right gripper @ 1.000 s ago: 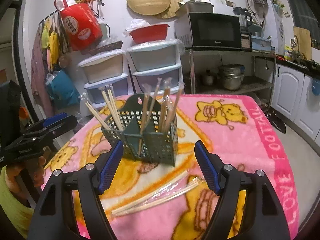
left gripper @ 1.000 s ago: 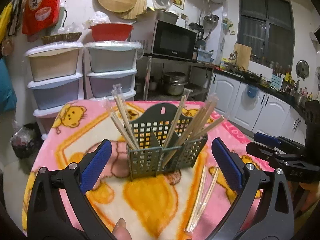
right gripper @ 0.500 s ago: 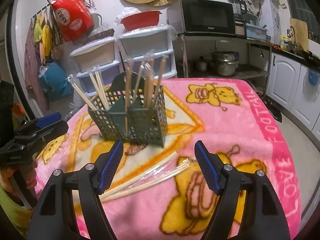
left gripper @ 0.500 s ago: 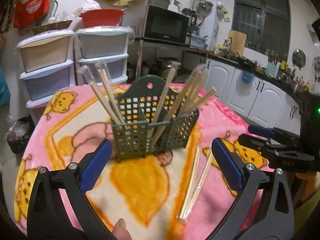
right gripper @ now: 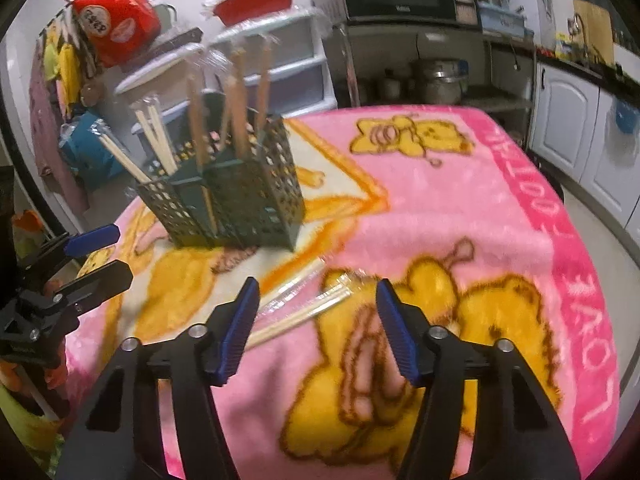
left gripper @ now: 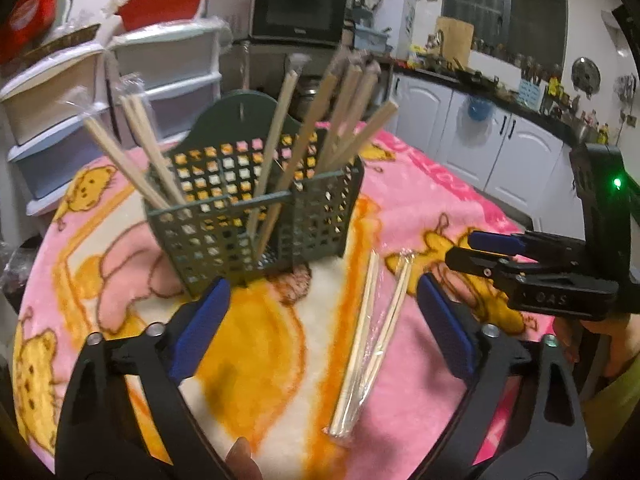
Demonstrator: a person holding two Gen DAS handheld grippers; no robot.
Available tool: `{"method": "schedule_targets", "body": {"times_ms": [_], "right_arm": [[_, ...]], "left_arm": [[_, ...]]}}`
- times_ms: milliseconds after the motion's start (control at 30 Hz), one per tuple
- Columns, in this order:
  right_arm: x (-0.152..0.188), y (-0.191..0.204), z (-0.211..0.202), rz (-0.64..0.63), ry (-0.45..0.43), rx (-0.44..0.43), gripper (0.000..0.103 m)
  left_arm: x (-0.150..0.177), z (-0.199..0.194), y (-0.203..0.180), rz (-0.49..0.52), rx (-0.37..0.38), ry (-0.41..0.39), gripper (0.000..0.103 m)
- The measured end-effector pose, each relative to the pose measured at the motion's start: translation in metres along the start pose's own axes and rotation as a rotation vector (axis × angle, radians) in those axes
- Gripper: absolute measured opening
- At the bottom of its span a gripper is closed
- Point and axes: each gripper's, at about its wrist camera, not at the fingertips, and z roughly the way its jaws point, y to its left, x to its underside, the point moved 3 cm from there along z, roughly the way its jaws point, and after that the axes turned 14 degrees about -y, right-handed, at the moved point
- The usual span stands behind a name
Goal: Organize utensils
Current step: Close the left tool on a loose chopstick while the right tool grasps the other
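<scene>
Right wrist view shows the right tongs [right gripper: 318, 300] spread and empty just above the wrapped chopsticks [right gripper: 304, 304] lying on the tabletop [right gripper: 500, 200] beside the green holder [right gripper: 240, 200], so lower squarely and pinch mid-length

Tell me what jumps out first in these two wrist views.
A dark green mesh holder bristling with wrapped chopsticks stands mid-table on a loud pink cartoon-bear blanket. Two more wrapped chopstick pairs lie loose on the blanket just in front of it, to its right. Both grippers are open and empty: the left gripper faces the holder, the right gripper hovers over the loose pairs' tips.
</scene>
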Motion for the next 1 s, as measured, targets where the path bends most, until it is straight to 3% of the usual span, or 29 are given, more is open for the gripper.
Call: {"method": "schedule_targets", "body": {"times_ms": [167, 367, 633, 700, 833, 1000], "right_arm": [[0.010, -0.019, 0.025, 0.069, 0.075, -0.012, 0.041], [0.015, -0.035, 0.053, 0.167, 0.132, -0.029, 0.039], [0.015, -0.048, 0.076, 0.242, 0.174, -0.050, 0.033], [0.015, -0.049, 0.078, 0.241, 0.178, -0.050, 0.028], [0.015, -0.051, 0.081, 0.228, 0.184, -0.061, 0.005], [0.010, -0.054, 0.073, 0.225, 0.153, -0.075, 0.003]], "left_arm": [[0.007, 0.025, -0.009, 0.008, 0.023, 0.064, 0.065], [0.013, 0.056, -0.021, 0.035, 0.041, 0.130, 0.050], [0.021, 0.094, -0.035, 0.063, 0.050, 0.203, 0.044], [0.023, 0.100, -0.038, 0.066, 0.049, 0.214, 0.042], [0.027, 0.111, -0.040, 0.065, 0.047, 0.233, 0.040], [0.033, 0.124, -0.038, 0.051, 0.044, 0.261, 0.036]]}}
